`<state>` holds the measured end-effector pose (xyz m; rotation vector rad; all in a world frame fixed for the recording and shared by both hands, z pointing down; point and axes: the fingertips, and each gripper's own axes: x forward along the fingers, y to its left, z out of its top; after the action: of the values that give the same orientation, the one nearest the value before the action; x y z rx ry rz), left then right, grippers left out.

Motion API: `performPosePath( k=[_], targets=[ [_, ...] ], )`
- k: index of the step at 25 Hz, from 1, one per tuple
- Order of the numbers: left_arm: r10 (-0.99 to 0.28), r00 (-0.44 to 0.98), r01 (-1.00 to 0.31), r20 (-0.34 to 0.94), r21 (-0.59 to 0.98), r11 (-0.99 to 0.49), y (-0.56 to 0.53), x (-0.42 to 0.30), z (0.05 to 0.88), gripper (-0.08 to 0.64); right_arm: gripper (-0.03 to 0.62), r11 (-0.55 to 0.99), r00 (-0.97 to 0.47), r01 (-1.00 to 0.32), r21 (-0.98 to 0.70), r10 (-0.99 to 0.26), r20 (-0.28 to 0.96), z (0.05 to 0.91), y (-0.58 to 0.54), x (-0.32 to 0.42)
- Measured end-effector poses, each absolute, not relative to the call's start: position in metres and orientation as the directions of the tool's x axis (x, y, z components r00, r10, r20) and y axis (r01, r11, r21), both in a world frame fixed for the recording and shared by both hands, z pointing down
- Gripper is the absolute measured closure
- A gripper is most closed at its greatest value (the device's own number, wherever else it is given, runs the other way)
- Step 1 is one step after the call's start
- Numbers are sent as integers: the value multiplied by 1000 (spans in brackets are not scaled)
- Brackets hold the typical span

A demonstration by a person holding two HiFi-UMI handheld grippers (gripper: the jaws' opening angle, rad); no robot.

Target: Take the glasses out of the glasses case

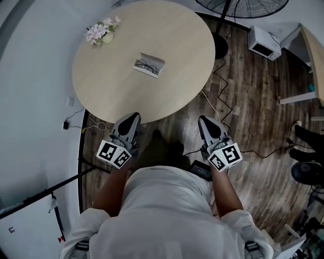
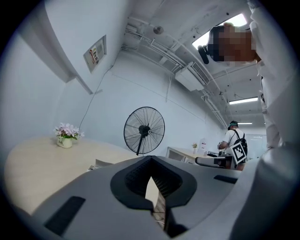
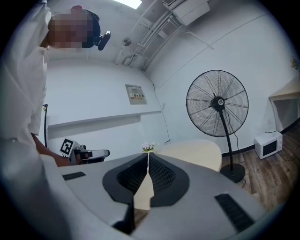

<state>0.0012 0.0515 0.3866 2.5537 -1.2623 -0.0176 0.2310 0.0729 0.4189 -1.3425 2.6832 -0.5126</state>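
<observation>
An open white glasses case (image 1: pixel 150 65) lies near the middle of the round wooden table (image 1: pixel 177 45), with dark-framed glasses (image 1: pixel 146 65) inside it. In the left gripper view the case (image 2: pixel 100 164) shows low on the tabletop, just past the jaws. My left gripper (image 1: pixel 132 118) hangs over the table's near edge, well short of the case, its jaws together and empty. My right gripper (image 1: pixel 203 120) is over the floor beside the table edge, also shut on nothing. In the gripper views, the left gripper (image 2: pixel 151 159) and the right gripper (image 3: pixel 148 155) both show their tips meeting.
A small pot of pink flowers (image 1: pixel 103 31) stands at the table's far left. A standing fan (image 1: pixel 243 7) and a white microwave (image 1: pixel 264 43) sit on the wooden floor beyond, with cables (image 1: pixel 217 109) trailing near the table. Another person (image 2: pixel 234 143) stands far off.
</observation>
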Motion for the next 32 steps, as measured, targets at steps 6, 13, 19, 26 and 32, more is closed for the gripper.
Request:
performPosePath(
  k=[6,13,19,26,32],
  targets=[
    [-821,567,-807,71,246,-537,9,-25,381,548,565,557,-604,-762,-331,-795,53,419,36,230],
    [-843,537,-813,22,279,-511,-53,-48,387,548,565,557,-602,-778,-292,-794,89,412,-17,222],
    [-849,527,-816,24,295,-498,-110,-65,397,548,565,595,-641,-758,-268,-756,132,410,-88,196],
    [-848,525,-820,72,310,-482,-151,-94,430,548,563,653,-701,-710,-263,-691,178,422,-150,144],
    [-857,507,-824,93,345,-450,-169,-112,459,548,561,694,-736,-677,-247,-637,228,437,-189,106]
  ],
)
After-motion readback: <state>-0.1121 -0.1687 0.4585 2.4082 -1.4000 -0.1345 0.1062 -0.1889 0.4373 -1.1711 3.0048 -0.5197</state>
